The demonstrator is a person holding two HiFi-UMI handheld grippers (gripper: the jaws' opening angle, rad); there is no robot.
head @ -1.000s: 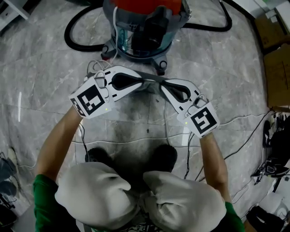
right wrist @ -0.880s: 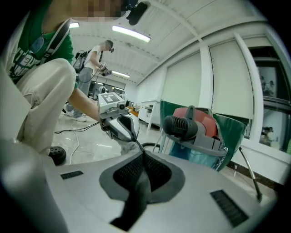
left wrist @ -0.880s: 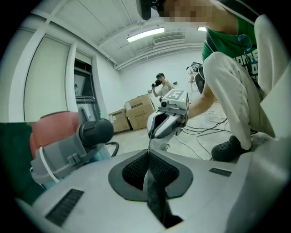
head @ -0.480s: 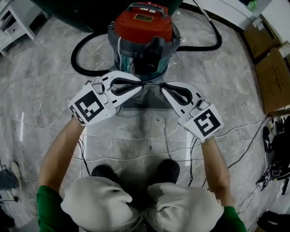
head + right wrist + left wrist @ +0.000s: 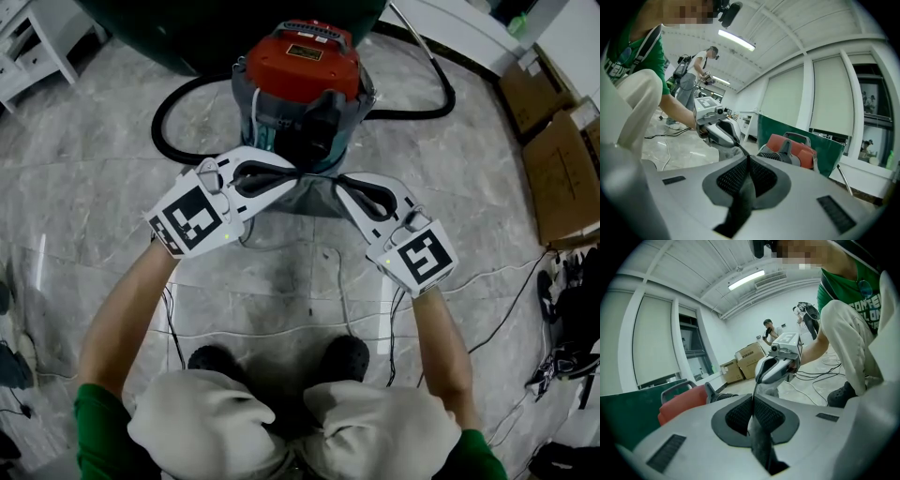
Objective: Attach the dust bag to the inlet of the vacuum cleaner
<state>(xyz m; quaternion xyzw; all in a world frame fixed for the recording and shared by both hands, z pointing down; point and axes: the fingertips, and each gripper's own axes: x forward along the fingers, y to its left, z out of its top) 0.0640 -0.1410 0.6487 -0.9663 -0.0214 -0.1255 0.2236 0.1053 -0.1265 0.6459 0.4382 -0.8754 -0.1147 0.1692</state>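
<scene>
1. Underfoot, pale grey marbled floor (image 5: pixel 84 197) of large slabs, with thin cables (image 5: pixel 339 281) trailing across it near the person's dark shoes (image 5: pixel 345 353).
2. Around it, a workroom: cardboard boxes (image 5: pixel 562 159) at the right edge of the head view, a white shelf unit (image 5: pixel 33 42) at upper left, a dark green panel (image 5: pixel 178 23) along the top. In the gripper views, a white ceiling with a strip light (image 5: pixel 746 280), tall windows with drawn blinds (image 5: pixel 827 93), and a second person (image 5: pixel 769 331) standing far off by more boxes.
3. Vacuum cleaner (image 5: pixel 302 70) standing upright on the floor straight ahead of the person, red lid on top, its black hose (image 5: pixel 169 108) looping round behind and to both sides.
4. Dust bag (image 5: pixel 314 195), grey fabric, held up off the floor just on the person's side of the vacuum cleaner (touching it or not: cannot tell from above).
5. Top edge of the bag pulled taut between the two grippers, long axis running side to side across the head view; rest of the cloth hanging down from that edge toward the floor.
6. Left gripper (image 5: pixel 296 174) with jaws closed together, pinching the left end of the bag's top edge between the dark pads.
7. Right gripper (image 5: pixel 336 178) likewise clamped, gripping the right end of the same edge, tips facing the left gripper's and near them.
8. Both grippers angled inward and only slightly downward, marker cubes toward the person.
</scene>
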